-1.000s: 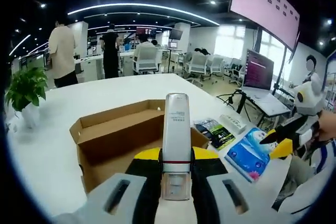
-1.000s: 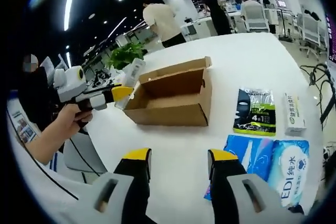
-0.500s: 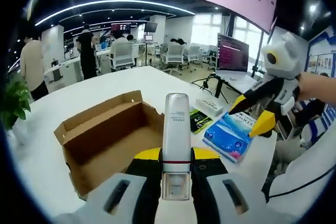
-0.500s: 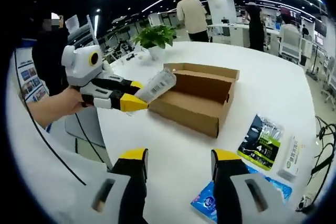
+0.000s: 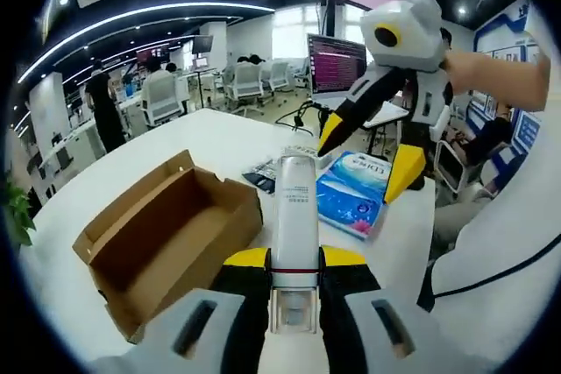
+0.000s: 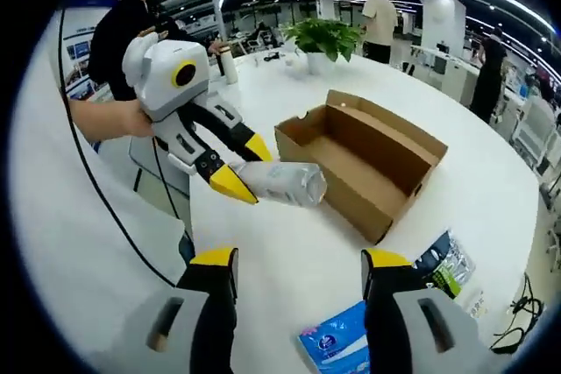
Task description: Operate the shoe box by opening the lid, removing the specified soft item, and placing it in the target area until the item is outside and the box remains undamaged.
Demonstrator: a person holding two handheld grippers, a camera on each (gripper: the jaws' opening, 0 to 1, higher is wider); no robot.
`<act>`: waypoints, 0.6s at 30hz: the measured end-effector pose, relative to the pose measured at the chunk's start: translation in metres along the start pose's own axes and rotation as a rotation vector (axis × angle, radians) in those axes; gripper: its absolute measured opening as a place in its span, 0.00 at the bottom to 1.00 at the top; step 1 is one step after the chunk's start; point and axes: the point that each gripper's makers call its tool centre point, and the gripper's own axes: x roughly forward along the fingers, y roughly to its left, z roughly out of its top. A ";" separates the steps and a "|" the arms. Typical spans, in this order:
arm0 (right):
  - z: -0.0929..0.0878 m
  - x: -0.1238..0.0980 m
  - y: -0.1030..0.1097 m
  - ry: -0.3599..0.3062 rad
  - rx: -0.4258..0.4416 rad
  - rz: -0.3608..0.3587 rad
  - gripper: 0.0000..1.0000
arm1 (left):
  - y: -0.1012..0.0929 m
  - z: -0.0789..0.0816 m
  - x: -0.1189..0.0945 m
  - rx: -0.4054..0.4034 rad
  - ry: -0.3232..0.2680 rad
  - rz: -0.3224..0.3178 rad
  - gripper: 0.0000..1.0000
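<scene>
The left tongs (image 5: pixel 294 260) are closed on a glossy white soft tube (image 5: pixel 294 216); since before, the open brown cardboard box (image 5: pixel 166 229) on the smooth white worktop (image 6: pixel 289 260) moved left in view. The right tongs (image 6: pixel 300 264) are wide apart, empty.

Could not read the small print on the white squeezable tube (image 5: pixel 294 216). Saw the blue plastic-wrapped tissue pack (image 6: pixel 337 344) half hidden behind the right tool's jaws.
</scene>
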 end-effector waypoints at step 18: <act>0.017 0.020 0.043 0.063 -0.170 0.106 0.58 | -0.015 -0.014 -0.007 0.197 0.087 -0.135 0.19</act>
